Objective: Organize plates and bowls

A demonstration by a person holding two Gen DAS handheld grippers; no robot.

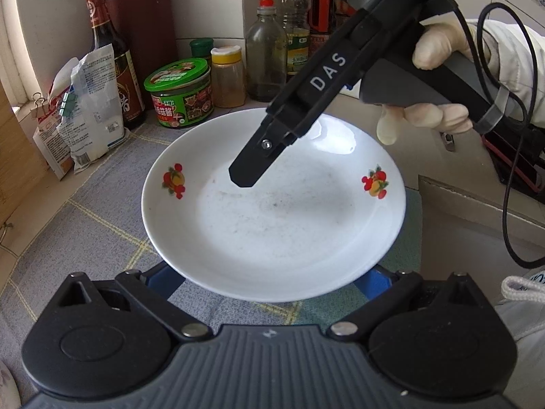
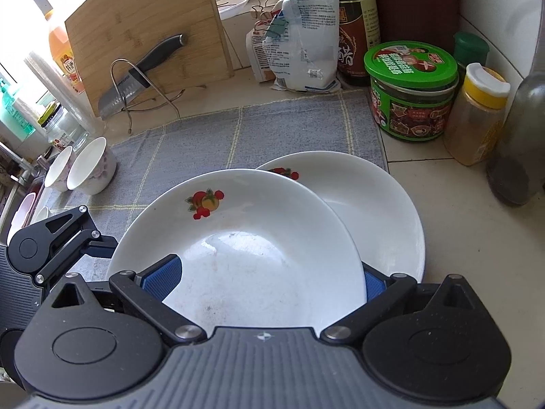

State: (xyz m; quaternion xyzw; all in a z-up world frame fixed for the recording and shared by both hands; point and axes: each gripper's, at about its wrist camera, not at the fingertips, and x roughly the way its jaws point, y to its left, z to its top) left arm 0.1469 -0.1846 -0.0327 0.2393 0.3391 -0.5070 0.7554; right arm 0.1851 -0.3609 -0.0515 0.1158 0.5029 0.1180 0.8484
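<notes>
A round white glazed plate (image 2: 259, 238) with a small red-and-orange fruit print on its smooth sloping rim fills the lower centre of the right wrist view. Faint grey specks mark its flat middle. It lies partly over a second white plate of the same shape and print (image 2: 381, 211), which shows behind it toward the right.

The right gripper (image 2: 267, 283) has its fingers spread wide. One ribbed blue pad (image 2: 160, 279) shows in front of the upper plate's near rim at the left, and the other is partly hidden behind the rim at the right. Whether either pad presses the plate cannot be told.

In the left wrist view the left gripper (image 1: 269, 279) is also spread wide, its blue pads (image 1: 163, 281) half covered by the plate's near edge and closed on nothing. A hand in a pale glove (image 1: 436, 78) holds the right gripper's grey handle at the upper right.

The plates rest at the right edge of a grey woven cloth with thin yellow checks (image 2: 204, 129), on a pale tiled counter (image 2: 460, 255). Two small white bowls (image 2: 90, 167) lie on their sides at the cloth's left edge. A squat jar with a green plastic lid (image 2: 410, 64) and a yellow-capped spice bottle (image 2: 477, 116) stand at the upper right. A bamboo cutting board (image 2: 146, 27) leans at the upper left with a black-handled knife (image 2: 136, 78) in front of it.
</notes>
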